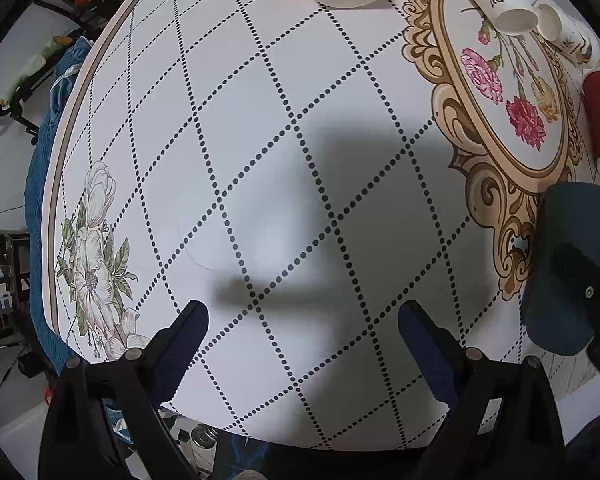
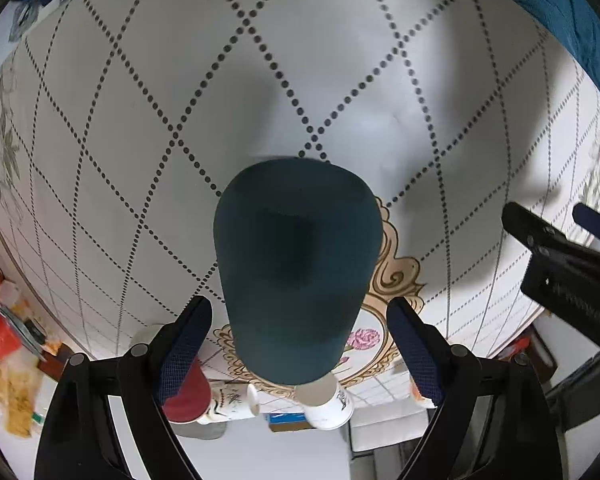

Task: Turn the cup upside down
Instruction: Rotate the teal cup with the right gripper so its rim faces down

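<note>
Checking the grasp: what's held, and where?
Nothing. The left hand-held gripper is open; the dark teal tapered cup sits untouched inside the open right hand-held gripper.

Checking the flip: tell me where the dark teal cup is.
The dark teal cup sits between the right hand-held gripper fingers, over the table's gold floral frame.

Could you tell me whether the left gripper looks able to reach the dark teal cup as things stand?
Probably not: the right gripper straddles the dark teal cup, crowding it, and the left gripper hangs open off to one side.
</note>
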`<control>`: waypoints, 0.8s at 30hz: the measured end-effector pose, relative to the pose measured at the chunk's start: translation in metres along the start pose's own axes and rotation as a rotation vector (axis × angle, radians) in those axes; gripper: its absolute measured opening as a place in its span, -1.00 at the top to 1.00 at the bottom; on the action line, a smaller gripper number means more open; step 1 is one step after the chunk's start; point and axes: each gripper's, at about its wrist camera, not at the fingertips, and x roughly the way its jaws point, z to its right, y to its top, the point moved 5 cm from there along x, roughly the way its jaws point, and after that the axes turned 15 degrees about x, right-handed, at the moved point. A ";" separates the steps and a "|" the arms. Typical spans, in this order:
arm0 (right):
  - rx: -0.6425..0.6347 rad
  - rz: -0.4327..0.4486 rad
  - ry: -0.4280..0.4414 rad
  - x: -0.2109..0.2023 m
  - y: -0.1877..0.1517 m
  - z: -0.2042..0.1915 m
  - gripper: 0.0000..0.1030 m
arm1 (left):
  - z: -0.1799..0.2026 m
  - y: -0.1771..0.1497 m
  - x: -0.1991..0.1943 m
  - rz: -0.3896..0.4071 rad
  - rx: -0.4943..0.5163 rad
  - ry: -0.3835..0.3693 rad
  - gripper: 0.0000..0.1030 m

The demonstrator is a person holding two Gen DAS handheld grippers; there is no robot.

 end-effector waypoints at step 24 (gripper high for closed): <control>0.093 -0.005 0.011 0.015 0.019 0.026 -0.40 | -0.007 0.002 0.002 -0.013 -0.004 0.019 -0.89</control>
